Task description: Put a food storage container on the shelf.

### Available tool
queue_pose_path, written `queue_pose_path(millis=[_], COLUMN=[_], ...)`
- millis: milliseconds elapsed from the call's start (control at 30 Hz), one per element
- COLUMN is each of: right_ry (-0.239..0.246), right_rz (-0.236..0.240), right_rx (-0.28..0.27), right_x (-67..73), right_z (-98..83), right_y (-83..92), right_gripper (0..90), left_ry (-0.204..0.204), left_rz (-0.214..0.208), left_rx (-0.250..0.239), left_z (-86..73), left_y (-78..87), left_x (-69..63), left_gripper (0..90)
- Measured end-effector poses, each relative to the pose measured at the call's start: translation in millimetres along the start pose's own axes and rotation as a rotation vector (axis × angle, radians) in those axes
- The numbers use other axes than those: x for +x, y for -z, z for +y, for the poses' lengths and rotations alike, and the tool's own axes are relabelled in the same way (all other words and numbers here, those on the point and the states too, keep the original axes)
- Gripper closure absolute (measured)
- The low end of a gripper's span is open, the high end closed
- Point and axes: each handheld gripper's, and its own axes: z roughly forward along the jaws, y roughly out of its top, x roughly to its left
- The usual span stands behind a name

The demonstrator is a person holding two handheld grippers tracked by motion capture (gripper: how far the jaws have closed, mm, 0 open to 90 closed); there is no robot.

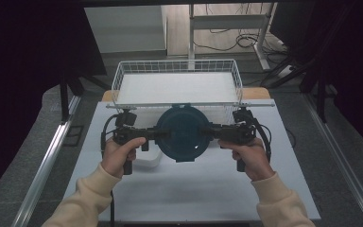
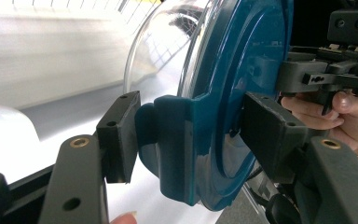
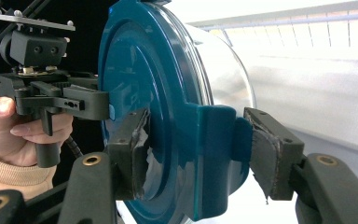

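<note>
Nearest the person, the two hands hold their tools level over the white table [image 1: 194,189], each aimed inward at the other. The left gripper [image 1: 157,135] comes in from nine o'clock and the right gripper [image 1: 209,133] from three o'clock, and between them hangs the round container [image 1: 184,133], clear-bodied with a dark teal lid, lifted off the table at the middle of the high view.

In the left gripper view the left gripper [image 2: 191,128] pinches a latch tab [image 2: 168,140] of the lid, one pad on the tab's outer face and the other on the lid's top face. The right gripper [image 3: 193,149] does the same on the opposite latch tab [image 3: 216,149]; its pads look torn and ragged.

The risk, by this reading, lies in that hold. Each grip is only on a small hinged tab, so a tab could flip open under the load and let the clear bowl drop away from the lid. Worn padding on the right side may slip on smooth plastic. If one hand rises or pulls faster than the other, the container could tilt and twist out of a pinch.

Farther off, at twelve o'clock, stands the white wire basket [image 1: 118,80]. Its near rim is close ahead of the container, and a low carry could knock against it.
</note>
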Motion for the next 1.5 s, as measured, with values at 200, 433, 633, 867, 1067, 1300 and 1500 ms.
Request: queue_pose_path(millis=[200, 433, 633, 867, 1067, 1300, 1500], right_ry=[0.006, 0.014, 0.019, 0.023, 0.026, 0.031, 0.033], right_rz=[0.0, 0.001, -0.001, -0.004, -0.004, -0.002, 0.004], right_rx=[-0.001, 0.0, 0.004, -0.001, 0.0, 0.0, 0.007], right_x=[3.4, 7.2, 9.8, 13.8, 14.9, 15.3, 13.9], right_z=[12.6, 27.4, 39.1, 53.0, 64.9, 79.9, 92.9], right_y=[-1.0, -3.2, -4.9, -4.5, -4.7, -6.8, -11.3], right_gripper=[42.8, 42.8, 42.8, 42.9, 42.9, 43.0, 43.3], left_ry=[-0.006, -0.006, -0.003, -0.007, -0.017, -0.022, -0.011], left_rz=[0.002, 0.0, -0.001, -0.006, -0.003, -0.003, -0.007], left_rx=[-0.006, -0.014, -0.02, -0.023, -0.022, -0.026, -0.02], left_z=[11.9, 24.3, 33.8, 47.9, 60.3, 75.3, 88.2], left_y=[5.0, 10.6, 14.2, 18.1, 20.5, 23.6, 25.4], left_x=[-0.7, -0.4, -0.3, -1.3, -1.9, -0.2, 5.3], left_gripper=[39.5, 39.4, 39.4, 39.4, 39.3, 39.3, 39.2])
